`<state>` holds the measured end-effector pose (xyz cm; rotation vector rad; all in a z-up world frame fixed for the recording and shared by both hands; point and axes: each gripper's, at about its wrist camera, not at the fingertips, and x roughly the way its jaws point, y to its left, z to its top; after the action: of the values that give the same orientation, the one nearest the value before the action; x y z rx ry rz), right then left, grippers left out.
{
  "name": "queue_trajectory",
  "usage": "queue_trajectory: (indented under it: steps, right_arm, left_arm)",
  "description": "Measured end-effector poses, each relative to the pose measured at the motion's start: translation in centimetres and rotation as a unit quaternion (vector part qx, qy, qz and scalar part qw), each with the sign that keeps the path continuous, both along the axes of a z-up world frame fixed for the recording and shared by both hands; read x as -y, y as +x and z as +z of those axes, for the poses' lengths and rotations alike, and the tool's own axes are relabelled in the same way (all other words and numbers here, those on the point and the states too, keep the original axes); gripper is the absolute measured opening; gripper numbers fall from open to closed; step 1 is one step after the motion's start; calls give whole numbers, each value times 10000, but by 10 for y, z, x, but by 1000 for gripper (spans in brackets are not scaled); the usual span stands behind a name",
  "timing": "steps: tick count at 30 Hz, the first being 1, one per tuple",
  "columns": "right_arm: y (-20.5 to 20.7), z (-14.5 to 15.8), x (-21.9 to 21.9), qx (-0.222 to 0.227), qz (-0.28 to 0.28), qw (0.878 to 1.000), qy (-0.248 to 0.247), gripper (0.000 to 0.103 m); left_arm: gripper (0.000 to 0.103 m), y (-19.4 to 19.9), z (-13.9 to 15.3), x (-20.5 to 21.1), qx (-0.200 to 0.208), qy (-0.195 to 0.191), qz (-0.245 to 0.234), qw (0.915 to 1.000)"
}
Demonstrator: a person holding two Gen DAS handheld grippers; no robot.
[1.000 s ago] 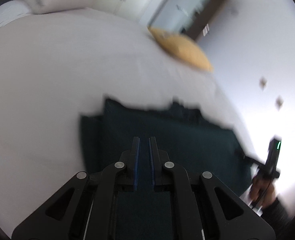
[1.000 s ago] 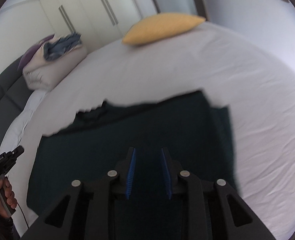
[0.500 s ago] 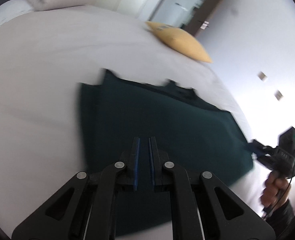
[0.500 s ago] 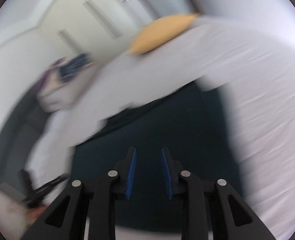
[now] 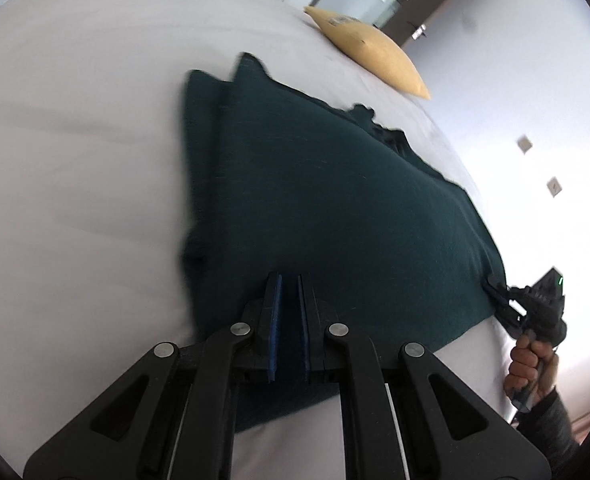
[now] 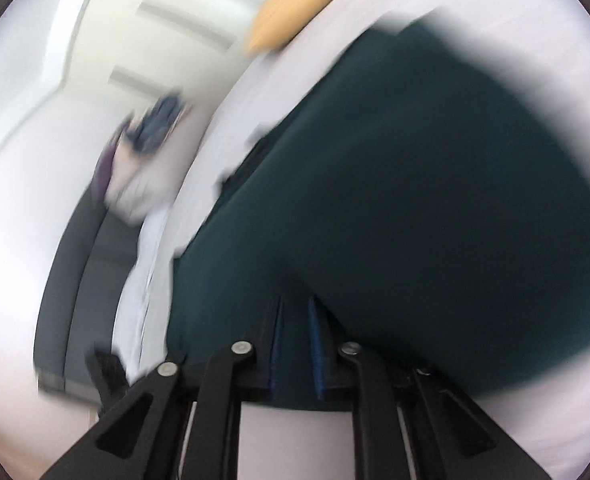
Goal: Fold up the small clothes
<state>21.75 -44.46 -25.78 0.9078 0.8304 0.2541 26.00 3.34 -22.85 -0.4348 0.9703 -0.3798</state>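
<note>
A dark teal garment (image 5: 335,200) lies flat on a white bed, with its left side folded in as a narrow strip. My left gripper (image 5: 289,280) hovers over the garment's near edge, its jaws a small gap apart with nothing between them. My right gripper (image 6: 295,304) is low over the garment's (image 6: 435,200) near right corner; that view is blurred, its jaws stand slightly apart and cloth lies under them. The right gripper also shows in the left wrist view (image 5: 499,294) with its tips at the garment's right corner.
The white bed sheet (image 5: 75,140) spreads all round the garment. A yellow pillow (image 5: 371,54) lies at the far end of the bed. A pile of bedding and clothes (image 6: 147,160) sits beyond the bed by white wardrobes. A dark headboard (image 6: 79,280) runs along the left.
The right gripper has swung down and tilted toward the garment's near right corner, and its jaws have narrowed. The left gripper has drawn back toward the near edge.
</note>
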Motion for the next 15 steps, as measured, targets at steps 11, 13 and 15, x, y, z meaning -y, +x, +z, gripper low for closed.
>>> queue_trajectory:
  steps: [11, 13, 15]
  right_arm:
    - [-53, 50, 42, 587, -1159, 9915, -1, 37]
    - [-39, 59, 2, 666, -550, 9963, -25, 38]
    - [-18, 63, -52, 678, 189, 9974, -121, 40]
  left_arm:
    - [8, -32, 71, 28, 757, 1534, 257, 9849]
    - [8, -25, 71, 51, 765, 1913, 69, 9785]
    - [8, -15, 59, 67, 551, 2087, -63, 9764]
